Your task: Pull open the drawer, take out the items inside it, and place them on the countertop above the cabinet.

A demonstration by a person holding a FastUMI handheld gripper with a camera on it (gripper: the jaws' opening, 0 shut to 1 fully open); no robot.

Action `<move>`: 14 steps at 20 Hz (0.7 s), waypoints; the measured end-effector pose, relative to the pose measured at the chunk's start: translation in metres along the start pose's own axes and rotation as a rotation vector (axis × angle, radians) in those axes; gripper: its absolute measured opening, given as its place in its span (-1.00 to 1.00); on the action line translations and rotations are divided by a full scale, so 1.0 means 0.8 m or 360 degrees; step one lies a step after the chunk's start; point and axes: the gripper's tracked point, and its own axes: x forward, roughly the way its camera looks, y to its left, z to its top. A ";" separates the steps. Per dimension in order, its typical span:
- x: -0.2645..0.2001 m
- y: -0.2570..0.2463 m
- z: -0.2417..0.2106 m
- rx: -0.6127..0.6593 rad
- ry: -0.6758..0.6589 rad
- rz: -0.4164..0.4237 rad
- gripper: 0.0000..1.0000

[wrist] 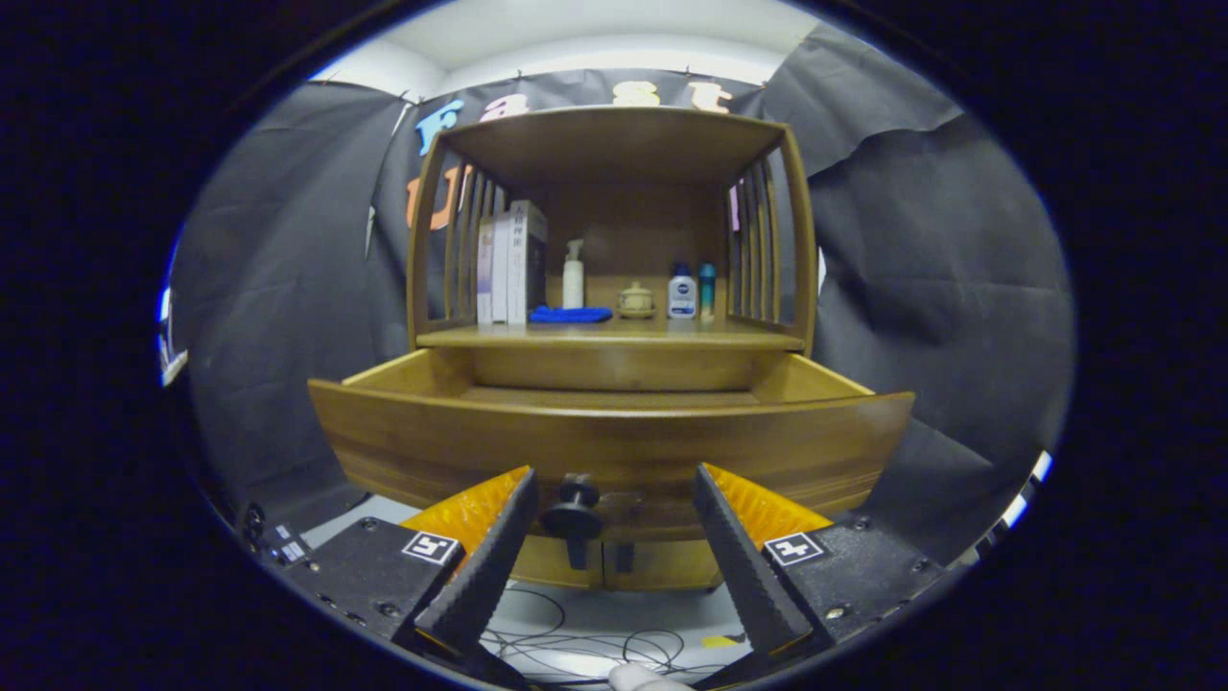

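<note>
Before the cabinet's tabletop (614,336), the drawer (614,437) stands pulled out, its knob (574,509) between the fingers of the claw (614,494), which are spread apart and touch nothing. Opening looks done (drawer contents hidden behind its front); emptying remains.

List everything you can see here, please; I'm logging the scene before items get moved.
cabinet: 1, brown wood, against the cloth wall
drawer: 1, brown wood, pulled open, contents hidden
knob: 1, dark, on the drawer front, between the jaws
books: about 3, pale and dark, upright, countertop left
cloth: 1, blue, beside the books
pump bottle: 1, white, behind the cloth
small jar: 1, beige, centre
bottles: 2, white and teal, right
cables: several, dark, on the floor
gripper: 1, jaws open, just short of the drawer front
</note>
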 end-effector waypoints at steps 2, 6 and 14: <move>-0.004 -0.009 0.038 0.0041 -0.0044 0.0010 1.00; 0.002 -0.030 0.117 0.0052 -0.0137 -0.0031 1.00; 0.078 -0.019 0.267 0.0054 -0.0205 -0.0045 0.98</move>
